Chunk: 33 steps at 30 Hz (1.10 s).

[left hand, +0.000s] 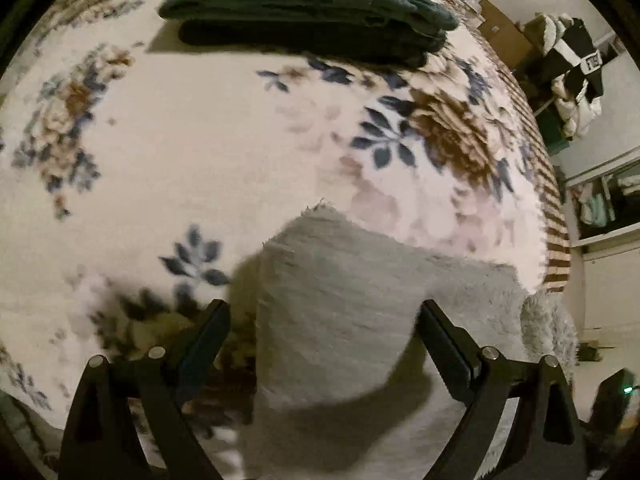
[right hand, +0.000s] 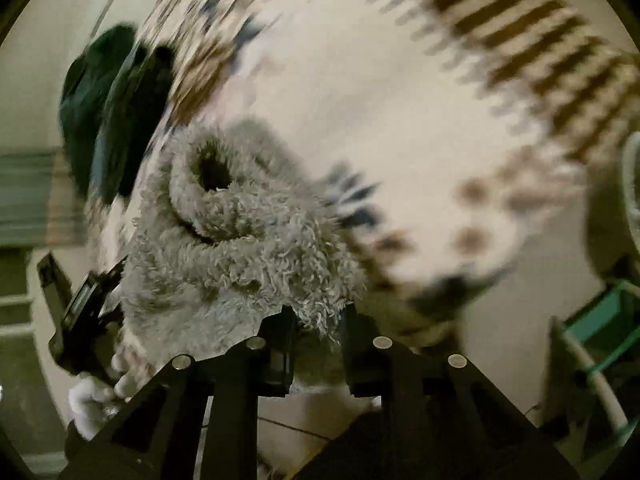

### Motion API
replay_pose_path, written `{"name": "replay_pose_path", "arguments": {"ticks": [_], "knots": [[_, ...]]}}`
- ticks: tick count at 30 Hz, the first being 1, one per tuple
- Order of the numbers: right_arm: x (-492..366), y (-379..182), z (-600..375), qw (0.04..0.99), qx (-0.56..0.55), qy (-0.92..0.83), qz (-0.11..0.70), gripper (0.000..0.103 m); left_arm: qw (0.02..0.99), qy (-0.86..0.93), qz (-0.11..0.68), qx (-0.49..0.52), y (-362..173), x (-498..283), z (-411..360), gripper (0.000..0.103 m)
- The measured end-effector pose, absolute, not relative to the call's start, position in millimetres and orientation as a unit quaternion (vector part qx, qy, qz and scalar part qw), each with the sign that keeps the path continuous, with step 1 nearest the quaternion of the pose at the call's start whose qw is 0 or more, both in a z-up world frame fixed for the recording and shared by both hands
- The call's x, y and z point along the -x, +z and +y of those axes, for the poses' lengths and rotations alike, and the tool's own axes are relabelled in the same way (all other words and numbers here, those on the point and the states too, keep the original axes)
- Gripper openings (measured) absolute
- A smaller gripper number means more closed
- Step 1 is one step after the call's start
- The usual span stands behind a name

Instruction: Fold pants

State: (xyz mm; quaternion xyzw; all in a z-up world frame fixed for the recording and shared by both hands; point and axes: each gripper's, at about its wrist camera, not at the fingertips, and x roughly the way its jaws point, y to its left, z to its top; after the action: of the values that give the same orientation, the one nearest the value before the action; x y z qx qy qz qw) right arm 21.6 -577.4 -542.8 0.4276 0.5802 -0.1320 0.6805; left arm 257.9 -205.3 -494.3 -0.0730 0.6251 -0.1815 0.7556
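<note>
**Pick-up step: one gripper set wide, one clamped on fleece**

Left wrist view. The left gripper (left hand: 324, 320) is seen spread wide, with nothing pinched. Grey pants (left hand: 360, 292) of fuzzy fleece lie between and beyond its fingers, on a floral blanket (left hand: 200, 152) over a bed. Whether the pads touch the cloth cannot be told; no grip is shown. A frayed corner of the pants points up the frame, just ahead of the fingers. At the far side of the blanket a stack of folded clothes (left hand: 304, 8) is noted, well apart from the pants.

Right wrist view. The right gripper (right hand: 316, 320) is seen closed on a bunched edge of the pants (right hand: 240, 240); fleece curls out from between its fingers. A tube-like opening in the cloth, probably a leg end or a roll, sits beyond. The left gripper (right hand: 80, 300) is glimpsed at the frame's left, beside the pants.

Step judged: a hold is being taken, with one side gripped and the other not yet. No tidy fold can be made out.

Next move judged: the left jaws should be closed on an edge near that corner, then both edges lifted and spread flat.

Room: open blanket lies between pants and stack. The striped blanket border (left hand: 556, 216) marks the bed edge at right, close to the pants; cloth dragged that way could slip off.
</note>
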Motion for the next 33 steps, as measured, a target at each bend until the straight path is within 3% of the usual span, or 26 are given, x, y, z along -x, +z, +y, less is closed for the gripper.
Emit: {"name": "replay_pose_path", "arguments": {"ticks": [2, 5, 6, 7, 11, 13, 14, 18, 19, 20, 21, 22, 26, 29, 32, 33], "knots": [[-18, -570, -581, 0.635, -0.430, -0.126, 0.629, 0.020, 0.752, -0.192, 0.627, 0.067, -495, -255, -216, 0.095], [-18, -596, -579, 0.571, -0.467, -0.104, 0.667, 0.031, 0.755, -0.193, 0.625, 0.046, -493, -253, -227, 0.095], [-21, -590, -579, 0.577, -0.454, -0.106, 0.671, 0.045, 0.754, -0.196, 0.625, 0.048, -491, -252, -227, 0.095], [-23, -577, -581, 0.596, -0.443, -0.110, 0.661, 0.060, 0.754, -0.197, 0.624, 0.050, -489, -252, -227, 0.095], [-32, -528, -595, 0.668, -0.450, -0.109, 0.582, 0.071, 0.758, -0.202, 0.618, 0.051, -480, -252, -224, 0.094], [-45, -513, -601, 0.695, -0.456, -0.089, 0.548, 0.084, 0.760, -0.201, 0.616, 0.047, -480, -252, -223, 0.094], [-61, -513, -600, 0.701, -0.454, -0.071, 0.545, 0.085, 0.760, -0.200, 0.617, 0.046, -481, -253, -222, 0.095], [-128, -540, -596, 0.684, -0.434, -0.036, 0.585, 0.085, 0.760, -0.194, 0.618, 0.046, -485, -255, -220, 0.094], [-140, -549, -592, 0.678, -0.426, -0.025, 0.598, 0.081, 0.760, -0.193, 0.619, 0.047, -486, -256, -218, 0.094], [-144, -552, -589, 0.683, -0.417, -0.021, 0.599, 0.067, 0.760, -0.190, 0.619, 0.049, -487, -256, -216, 0.095], [-153, -549, -583, 0.697, -0.378, -0.026, 0.609, 0.021, 0.761, -0.188, 0.619, 0.049, -487, -256, -214, 0.094], [-157, -546, -579, 0.712, -0.349, -0.032, 0.608, 0.018, 0.761, -0.187, 0.620, 0.049, -488, -256, -212, 0.094], [-164, -504, -586, 0.780, -0.321, -0.055, 0.534, 0.017, 0.760, -0.180, 0.622, 0.056, -494, -260, -202, 0.095], [-175, -534, -597, 0.742, -0.356, -0.058, 0.565, 0.020, 0.752, -0.170, 0.633, 0.072, -500, -264, -197, 0.095], [-164, -550, -608, 0.706, -0.380, -0.062, 0.594, 0.038, 0.745, -0.169, 0.640, 0.089, -492, -264, -193, 0.094], [-152, -541, -612, 0.715, -0.391, -0.068, 0.576, 0.056, 0.748, -0.171, 0.635, 0.090, -482, -262, -193, 0.094]]}}
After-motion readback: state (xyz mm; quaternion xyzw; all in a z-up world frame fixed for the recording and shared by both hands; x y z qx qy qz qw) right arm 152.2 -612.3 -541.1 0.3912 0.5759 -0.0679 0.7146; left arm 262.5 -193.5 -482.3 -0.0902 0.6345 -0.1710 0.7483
